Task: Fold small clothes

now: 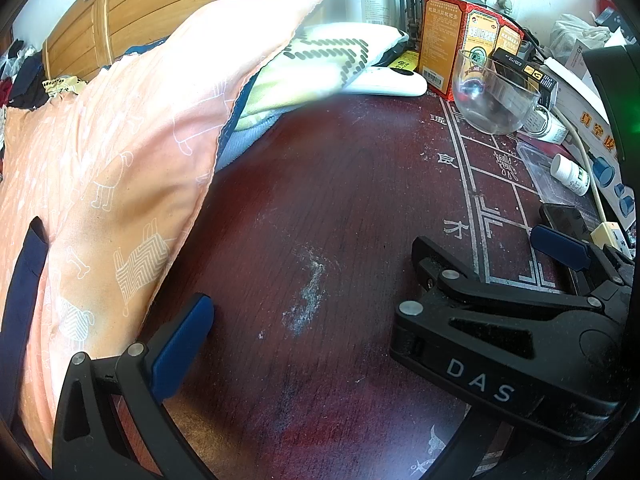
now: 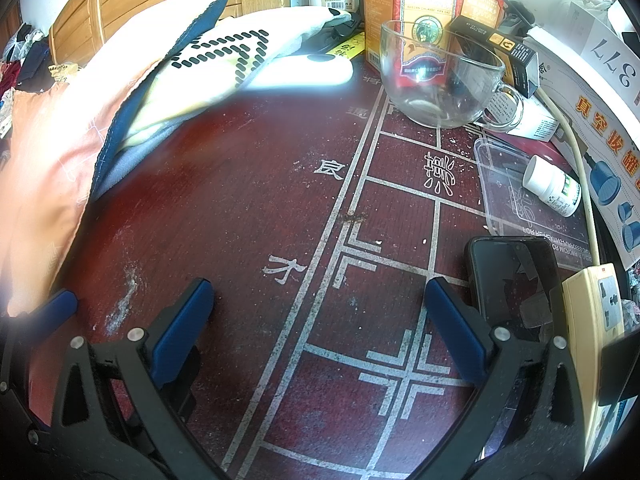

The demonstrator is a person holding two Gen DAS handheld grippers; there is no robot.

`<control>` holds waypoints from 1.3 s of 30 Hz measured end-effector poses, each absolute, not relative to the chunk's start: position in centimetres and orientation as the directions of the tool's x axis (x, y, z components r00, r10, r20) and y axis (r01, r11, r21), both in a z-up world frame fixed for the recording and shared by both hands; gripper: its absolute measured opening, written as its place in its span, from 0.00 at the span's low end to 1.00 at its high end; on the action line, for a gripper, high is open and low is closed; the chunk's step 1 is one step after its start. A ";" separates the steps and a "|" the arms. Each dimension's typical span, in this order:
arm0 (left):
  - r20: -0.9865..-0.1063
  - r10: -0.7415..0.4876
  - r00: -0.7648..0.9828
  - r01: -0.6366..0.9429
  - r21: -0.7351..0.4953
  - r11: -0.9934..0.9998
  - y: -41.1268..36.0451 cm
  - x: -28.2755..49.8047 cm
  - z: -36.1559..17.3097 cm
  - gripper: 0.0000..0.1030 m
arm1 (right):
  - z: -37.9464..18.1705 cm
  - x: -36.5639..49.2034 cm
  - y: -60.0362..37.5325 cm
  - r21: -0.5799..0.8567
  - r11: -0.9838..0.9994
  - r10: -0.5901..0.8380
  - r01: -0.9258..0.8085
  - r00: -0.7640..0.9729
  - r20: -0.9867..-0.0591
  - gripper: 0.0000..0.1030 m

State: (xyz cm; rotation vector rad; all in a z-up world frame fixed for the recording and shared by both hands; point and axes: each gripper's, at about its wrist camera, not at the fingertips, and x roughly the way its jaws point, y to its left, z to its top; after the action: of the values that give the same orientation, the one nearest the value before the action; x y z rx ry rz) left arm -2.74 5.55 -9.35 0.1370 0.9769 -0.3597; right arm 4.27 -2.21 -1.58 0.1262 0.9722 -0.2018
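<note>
The orange printed cloth (image 1: 112, 184) lies draped over a pile at the left edge of the dark red desk (image 1: 320, 220). Its long hem runs diagonally, from the near left corner of the desk up toward the wooden cabinet (image 1: 120, 12) behind.

The left claw (image 1: 120, 280) stands wide. One blue pad sits just beside the hem of the cloth; the other appears as a dark blue strip over the cloth at the far left. The fabric therefore seems to lie between the pads, though contact cannot be confirmed.

The right claw (image 2: 320, 320) is also wide and empty, over bare desk, well apart from the cloth, which lies to its left. The left claw is the nearer of the two.

Open room: the middle of the desk is bare. Right of it stand a glass cup (image 2: 440, 76), a phone (image 2: 516, 280), a pill bottle (image 2: 554, 186) and a power strip (image 2: 600, 340), crowding that edge. Judgement: the fold is best laid toward the desk centre.
</note>
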 end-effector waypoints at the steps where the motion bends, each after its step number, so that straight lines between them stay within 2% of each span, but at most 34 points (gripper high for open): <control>1: -0.829 -0.236 0.506 0.358 -0.047 0.932 5.6 -2.8 -9.3 1.00 | -1.6 4.3 -2.2 0.016 0.974 -0.113 0.226 0.547 -0.829 1.00; 31: -0.831 -0.235 0.505 0.359 -0.045 0.932 5.7 -2.8 -9.3 1.00 | -1.6 4.3 -2.2 0.014 0.974 -0.115 0.226 0.547 -0.829 1.00; 39: -0.837 -0.248 0.488 0.392 -0.044 0.919 5.6 -2.5 -9.2 1.00 | -1.5 3.7 -2.2 0.035 0.982 -0.075 0.184 0.557 -0.827 1.00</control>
State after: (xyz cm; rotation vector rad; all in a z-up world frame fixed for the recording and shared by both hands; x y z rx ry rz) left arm -2.51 5.63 -9.19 0.1602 0.9878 -0.3909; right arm 3.72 -2.17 -1.55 0.1226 0.9681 -0.1535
